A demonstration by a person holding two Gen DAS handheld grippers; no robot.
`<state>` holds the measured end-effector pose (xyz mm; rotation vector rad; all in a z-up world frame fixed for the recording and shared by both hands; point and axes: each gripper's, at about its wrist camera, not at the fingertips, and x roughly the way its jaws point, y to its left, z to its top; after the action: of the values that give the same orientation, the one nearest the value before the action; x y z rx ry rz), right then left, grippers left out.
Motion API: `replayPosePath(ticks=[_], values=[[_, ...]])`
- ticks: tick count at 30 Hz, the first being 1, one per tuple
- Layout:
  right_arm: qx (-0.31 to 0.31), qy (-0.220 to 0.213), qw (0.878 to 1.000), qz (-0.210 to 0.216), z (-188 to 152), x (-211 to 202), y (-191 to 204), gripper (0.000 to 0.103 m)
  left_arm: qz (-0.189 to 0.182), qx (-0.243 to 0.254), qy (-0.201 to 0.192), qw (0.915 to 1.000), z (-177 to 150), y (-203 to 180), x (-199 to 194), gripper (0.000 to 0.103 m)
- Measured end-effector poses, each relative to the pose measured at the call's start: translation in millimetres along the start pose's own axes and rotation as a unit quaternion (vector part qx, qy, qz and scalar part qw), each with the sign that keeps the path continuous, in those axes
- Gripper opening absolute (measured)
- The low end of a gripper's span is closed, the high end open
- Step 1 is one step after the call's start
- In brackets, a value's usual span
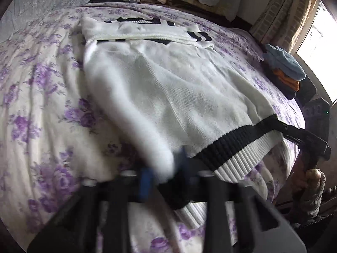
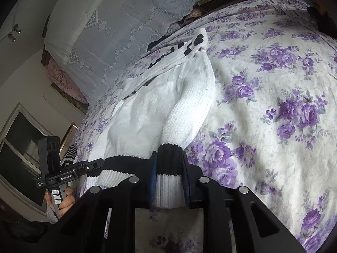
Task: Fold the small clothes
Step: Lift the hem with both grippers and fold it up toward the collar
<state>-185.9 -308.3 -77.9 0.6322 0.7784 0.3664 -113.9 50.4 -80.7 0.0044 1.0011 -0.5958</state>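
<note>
Risk, sleeve slip: your right gripper (image 2: 168,175) clamps only the ribbed end of a sleeve cuff (image 2: 168,166); a quick pull probably drags the knit out from between the blue fingers (image 2: 152,177).
Risk, uneven lift: your two grips sit at different points on the near edge, so raising one hand ahead of the other likely skews the fold line.
Risk, bunching: the far end with the black-and-white collar trim (image 1: 155,29) is already rumpled; dragging the sweater toward you may crumple it further.
Risk, left hold: in the left wrist view the left gripper (image 1: 164,175) is blurred, so how much cloth it really has is uncertain.
Left fingers: clenched on white knit near the hem, as far as the blur allows.
Right fingers: clenched on the sleeve cuff, black band and white band both between them.
Sweater (image 1: 168,88): white knit, ribbed black-and-white hem (image 1: 238,147), lying lengthwise on the bed.
Position: middle of the floral bedspread (image 1: 38,109), hem toward you, collar away.
Sleeve (image 2: 189,109): laid along the body's right edge, running to your right gripper.
Nearby: folded pile (image 1: 286,71) at the bed's right edge, well apart from the sweater.
</note>
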Motion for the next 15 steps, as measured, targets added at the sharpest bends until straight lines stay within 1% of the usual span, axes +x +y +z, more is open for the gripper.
replayPosePath(ticks=[2,3,4,6,7,8,9,10,11,12,13,14,15], values=[[-0.010,-0.012,1.000,0.004,0.7,-8.3,5.6,0.021,-0.016,-0.019,-0.013,0.9996,1.9,8.4,-13.1,0.014],[-0.013,-0.011,1.000,0.006,1.0,-10.0,6.9,0.021,-0.020,-0.022,-0.019,0.9994,2.3,10.6,-18.2,0.014],[-0.016,-0.005,1.000,0.005,0.9,-9.0,6.9,0.021,-0.024,-0.021,-0.022,0.9993,2.6,11.8,-21.6,0.014],[-0.017,0.016,1.000,-0.007,-1.4,0.1,3.6,0.025,-0.020,-0.021,-0.008,0.9995,0.2,13.6,-15.7,0.019],[-0.011,0.029,0.999,-0.016,-4.2,6.7,-0.5,0.028,-0.017,-0.027,0.005,0.9995,-2.4,14.4,-7.3,0.037],[-0.005,0.032,0.999,-0.012,-6.6,9.8,-3.5,0.031,-0.019,-0.034,0.022,0.9990,-5.9,15.6,4.1,0.052],[-0.005,0.028,1.000,-0.007,-7.6,9.2,-3.6,0.033,-0.025,-0.034,0.017,0.9989,-8.7,14.4,7.1,0.055],[-0.005,0.026,1.000,-0.001,-6.9,7.5,-2.3,0.036,-0.023,-0.028,0.009,0.9993,-9.0,11.0,6.1,0.061],[-0.005,0.025,1.000,0.001,-6.1,7.0,-0.9,0.036,-0.022,-0.021,0.009,0.9995,-8.5,5.7,5.5,0.065],[-0.006,0.025,1.000,0.000,-5.0,8.0,0.1,0.036,-0.015,-0.015,0.008,0.9997,-7.9,1.1,6.0,0.064],[-0.006,0.027,1.000,-0.002,-4.0,10.3,0.7,0.034,-0.011,-0.010,0.007,0.9999,-7.4,-1.4,7.1,0.063],[-0.008,0.026,1.000,-0.005,-3.7,11.9,1.6,0.022,-0.007,-0.006,0.005,0.9999,-6.3,-3.0,7.9,0.049],[-0.011,0.023,1.000,-0.005,-4.1,11.8,2.3,0.021,-0.004,-0.006,0.004,1.0000,-5.3,-1.9,7.0,0.038]])
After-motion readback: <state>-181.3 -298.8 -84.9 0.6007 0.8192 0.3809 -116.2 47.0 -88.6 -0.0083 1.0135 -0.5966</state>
